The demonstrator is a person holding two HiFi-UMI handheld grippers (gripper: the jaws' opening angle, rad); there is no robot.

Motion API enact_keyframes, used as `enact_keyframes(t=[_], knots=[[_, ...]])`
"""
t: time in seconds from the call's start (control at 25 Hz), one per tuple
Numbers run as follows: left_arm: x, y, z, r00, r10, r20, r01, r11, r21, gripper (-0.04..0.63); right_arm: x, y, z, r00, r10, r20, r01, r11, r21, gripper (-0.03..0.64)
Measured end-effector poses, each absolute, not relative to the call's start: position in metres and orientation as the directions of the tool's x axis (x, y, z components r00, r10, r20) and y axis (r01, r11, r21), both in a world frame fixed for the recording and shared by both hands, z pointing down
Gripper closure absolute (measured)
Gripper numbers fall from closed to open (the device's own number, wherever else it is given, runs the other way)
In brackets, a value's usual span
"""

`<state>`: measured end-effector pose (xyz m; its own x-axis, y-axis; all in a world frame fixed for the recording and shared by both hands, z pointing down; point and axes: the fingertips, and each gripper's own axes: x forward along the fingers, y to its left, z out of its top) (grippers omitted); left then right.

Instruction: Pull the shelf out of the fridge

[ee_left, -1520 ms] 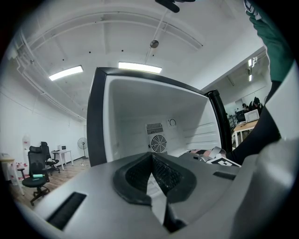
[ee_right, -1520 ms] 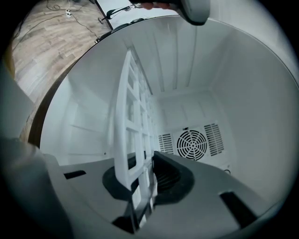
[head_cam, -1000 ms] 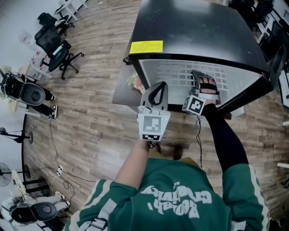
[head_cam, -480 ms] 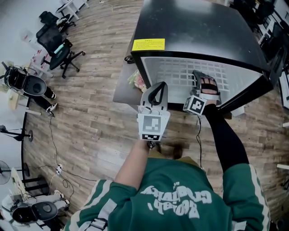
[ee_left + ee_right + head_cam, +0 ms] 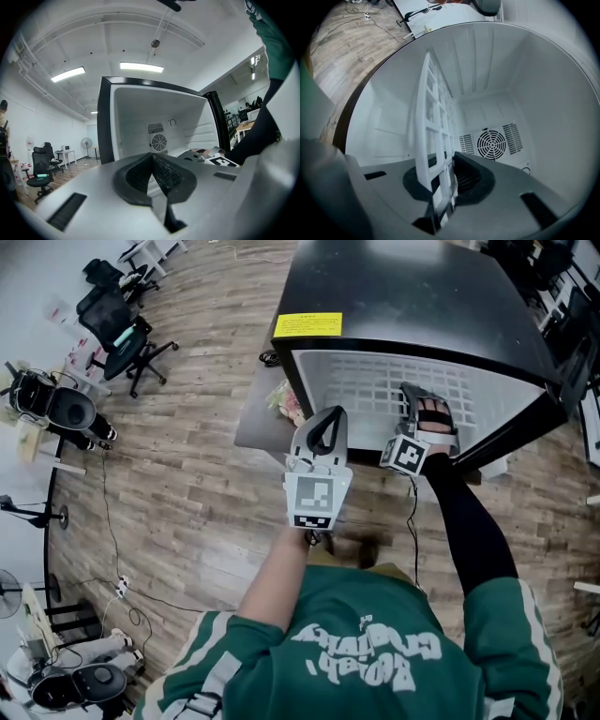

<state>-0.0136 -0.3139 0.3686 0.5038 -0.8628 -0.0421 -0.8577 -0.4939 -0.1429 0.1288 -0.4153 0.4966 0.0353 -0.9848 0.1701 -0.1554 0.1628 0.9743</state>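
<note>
The black fridge (image 5: 403,296) stands open towards me, with its white grid shelf (image 5: 375,390) inside. My right gripper (image 5: 411,397) reaches into the opening and is shut on the shelf's front edge. In the right gripper view the shelf (image 5: 433,122) runs edge-on from between the jaws (image 5: 449,176) towards the back wall with its round fan grille (image 5: 491,144). My left gripper (image 5: 327,420) hovers just outside the fridge's front left corner, shut on nothing. In the left gripper view its pads (image 5: 152,159) meet in front of the white interior (image 5: 154,117).
A yellow label (image 5: 307,324) sits on the fridge's top front corner. A flowery bundle (image 5: 286,407) lies on a grey base (image 5: 255,427) to the left of the fridge. Office chairs (image 5: 117,329), machines (image 5: 52,409) and cables (image 5: 108,521) stand on the wooden floor at the left.
The head view has drifted slightly. Both grippers and the shelf keep their places.
</note>
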Motion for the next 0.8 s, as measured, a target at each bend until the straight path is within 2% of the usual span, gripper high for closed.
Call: enact_keyframes(t=[0.8], knots=[[-0.011,-0.295,0.369,0.481,-0.876,-0.045,-0.87,-0.471,-0.147,0.58,0.127,-0.398,0.499,0.022,-0.986,0.168,-0.16,0.162,0.974,0.563]])
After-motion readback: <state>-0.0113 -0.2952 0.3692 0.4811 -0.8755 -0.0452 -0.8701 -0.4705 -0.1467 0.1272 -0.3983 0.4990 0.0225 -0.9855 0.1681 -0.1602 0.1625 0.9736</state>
